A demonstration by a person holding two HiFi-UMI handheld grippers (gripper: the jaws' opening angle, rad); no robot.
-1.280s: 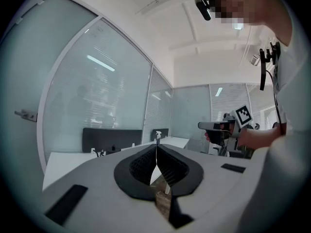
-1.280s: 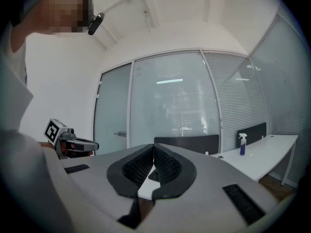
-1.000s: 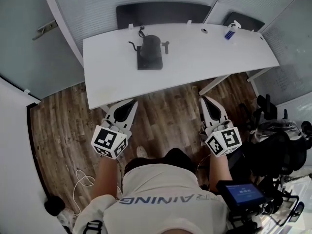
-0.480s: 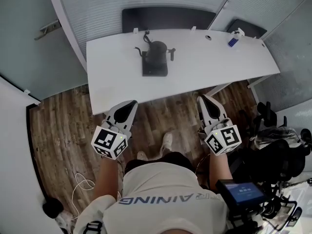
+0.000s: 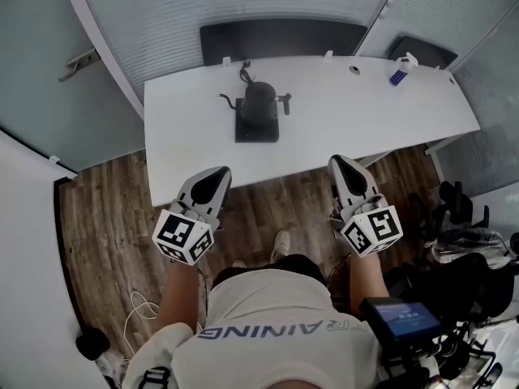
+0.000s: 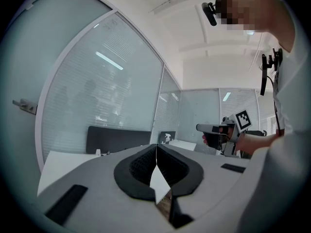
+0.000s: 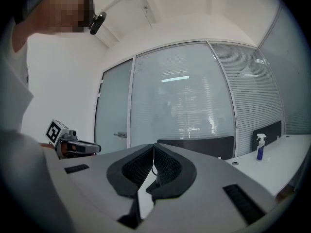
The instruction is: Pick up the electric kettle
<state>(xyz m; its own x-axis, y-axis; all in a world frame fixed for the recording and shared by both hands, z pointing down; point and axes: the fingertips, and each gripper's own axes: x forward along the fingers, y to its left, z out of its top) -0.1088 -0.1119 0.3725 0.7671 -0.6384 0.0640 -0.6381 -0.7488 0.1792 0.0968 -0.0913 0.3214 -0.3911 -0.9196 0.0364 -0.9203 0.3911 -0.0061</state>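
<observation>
- Electric kettle (image 5: 259, 102) stands on the far part of the white table (image 5: 365, 112), handle to the right.
- Left gripper (image 5: 217, 173) and right gripper (image 5: 340, 165): jaws closed, empty, well apart from it.
- Advice: open the right jaws wide before reaching the handle.

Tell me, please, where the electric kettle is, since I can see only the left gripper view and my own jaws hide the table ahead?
Observer: In the head view the electric kettle stands on a dark square base on the white table, ahead of the left gripper and a little to its right.
Operator: Which way does its handle point?
Observer: The handle sticks out toward the head view's right, and the thin spout points left.
Operator: Is the right gripper carrying anything?
Observer: No. The right gripper has its jaws together with nothing between them.
</observation>
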